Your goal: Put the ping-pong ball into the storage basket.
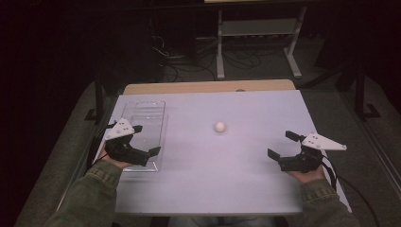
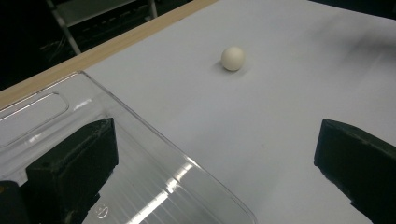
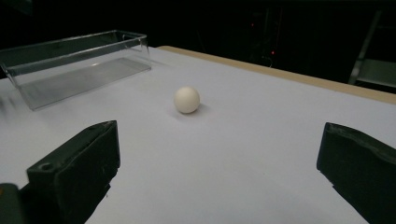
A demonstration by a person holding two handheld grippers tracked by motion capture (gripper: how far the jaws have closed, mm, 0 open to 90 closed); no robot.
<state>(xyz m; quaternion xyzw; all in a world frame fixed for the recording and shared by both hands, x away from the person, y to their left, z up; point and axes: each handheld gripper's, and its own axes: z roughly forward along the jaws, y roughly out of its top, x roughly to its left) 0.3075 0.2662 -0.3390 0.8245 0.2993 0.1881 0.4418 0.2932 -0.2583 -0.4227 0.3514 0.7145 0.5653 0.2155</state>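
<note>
Both grippers spread, white ball lying free between them

The ball (image 1: pixel 220 126) sits alone mid-tabletop (image 1: pixel 227 189), well apart from either hand. The right gripper (image 1: pixel 280 146) points straight at it with jaws wide and nothing held — the ball lies ahead and inward, toward the person's left. The left gripper (image 1: pixel 145 140), also spread and empty, hovers over the clear tray (image 1: pixel 142 116) at the tabletop's left side. Neither looks clearly nearer — a round ball offers no long axis to line up with.

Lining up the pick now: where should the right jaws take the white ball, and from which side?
Grip the white ball across its widest middle, coming from the right gripper side. It sits alone on the table, round and apt to roll, so centre the open jaws before closing.
</note>
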